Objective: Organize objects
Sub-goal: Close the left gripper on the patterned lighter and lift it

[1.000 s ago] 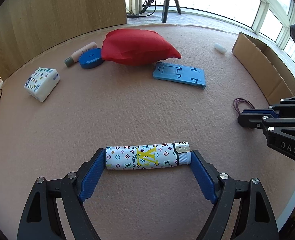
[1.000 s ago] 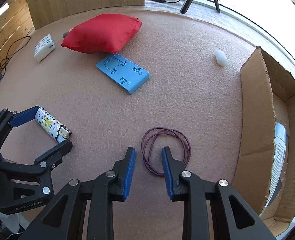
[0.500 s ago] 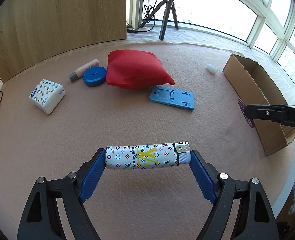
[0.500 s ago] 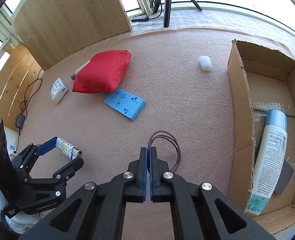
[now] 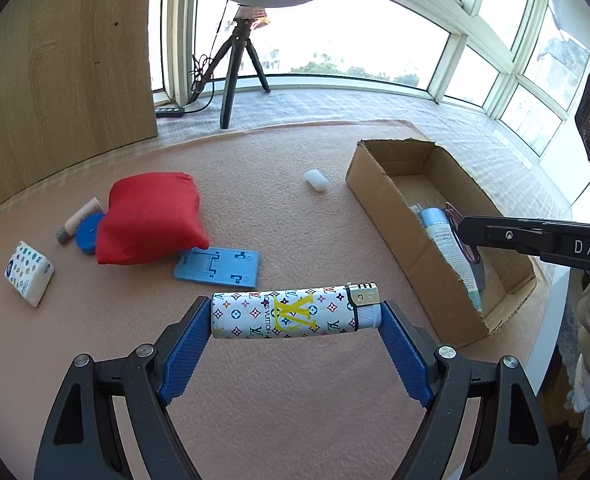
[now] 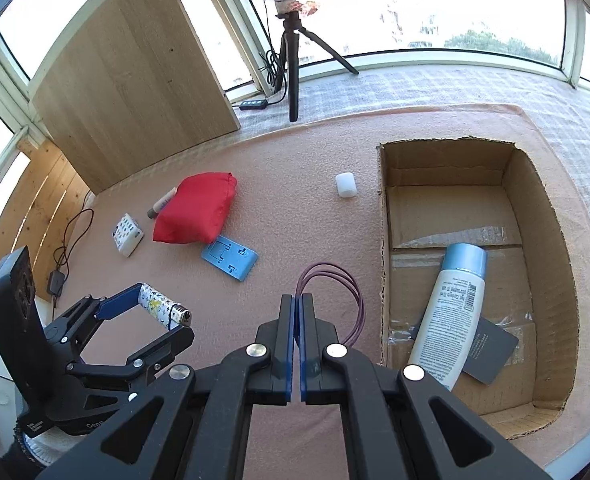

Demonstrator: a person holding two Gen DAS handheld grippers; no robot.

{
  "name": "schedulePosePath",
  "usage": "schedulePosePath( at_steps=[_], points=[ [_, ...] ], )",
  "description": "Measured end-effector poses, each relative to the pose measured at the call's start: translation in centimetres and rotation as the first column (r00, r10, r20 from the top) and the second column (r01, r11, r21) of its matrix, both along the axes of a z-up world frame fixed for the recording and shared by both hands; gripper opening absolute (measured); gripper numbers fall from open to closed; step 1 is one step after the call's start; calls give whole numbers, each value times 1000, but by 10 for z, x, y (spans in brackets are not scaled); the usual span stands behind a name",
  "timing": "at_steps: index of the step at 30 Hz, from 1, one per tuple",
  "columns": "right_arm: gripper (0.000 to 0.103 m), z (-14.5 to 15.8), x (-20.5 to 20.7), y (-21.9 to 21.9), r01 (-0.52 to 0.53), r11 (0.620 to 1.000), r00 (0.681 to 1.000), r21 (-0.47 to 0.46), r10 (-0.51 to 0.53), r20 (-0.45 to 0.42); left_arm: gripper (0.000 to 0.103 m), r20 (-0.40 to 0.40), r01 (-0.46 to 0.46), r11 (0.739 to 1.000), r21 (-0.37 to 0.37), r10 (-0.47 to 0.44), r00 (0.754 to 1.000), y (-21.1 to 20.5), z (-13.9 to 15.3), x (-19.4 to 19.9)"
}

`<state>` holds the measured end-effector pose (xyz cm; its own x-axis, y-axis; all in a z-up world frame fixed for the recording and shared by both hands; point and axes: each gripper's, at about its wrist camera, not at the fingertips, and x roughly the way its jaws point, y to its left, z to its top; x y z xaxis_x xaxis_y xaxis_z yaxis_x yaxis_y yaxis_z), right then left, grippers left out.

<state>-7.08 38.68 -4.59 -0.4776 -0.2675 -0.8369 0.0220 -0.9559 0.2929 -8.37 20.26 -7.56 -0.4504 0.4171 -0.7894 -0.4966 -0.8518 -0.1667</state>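
My left gripper point(image 5: 295, 316) is shut on a white patterned lighter point(image 5: 291, 314), held crosswise by its ends above the pink felt table; it also shows in the right wrist view point(image 6: 163, 310). My right gripper point(image 6: 298, 300) is shut on a purple hair tie point(image 6: 335, 284), which hangs from its tips high above the table. In the left wrist view the hair tie point(image 5: 461, 232) hangs over the open cardboard box point(image 5: 379, 188). The box point(image 6: 387, 240) holds a white bottle with a blue cap point(image 6: 453, 312) and a dark card point(image 6: 491, 352).
On the table lie a red cushion point(image 5: 151, 216), a blue phone stand point(image 5: 219, 266), a blue round case point(image 5: 89, 234), a pink tube point(image 5: 79, 220), a spotted tissue pack point(image 5: 29, 272) and a small white capsule point(image 5: 316, 180). A tripod point(image 5: 237, 68) stands behind.
My right gripper shut on the hair tie, lifted it off the table and carried it towards the box. My left gripper rose with the lighter still in it.
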Motion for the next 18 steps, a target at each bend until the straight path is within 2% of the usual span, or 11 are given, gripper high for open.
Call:
schedulePosePath(
  at_steps=[10, 18],
  points=[
    [2, 2, 24, 71, 138, 990, 990, 14, -138, 2, 85, -36, 173, 985, 21, -172, 984, 95, 12, 15],
    [2, -8, 40, 110, 206, 978, 978, 10, -207, 17, 85, -48, 234, 972, -2, -234, 971, 154, 8, 10]
  ],
)
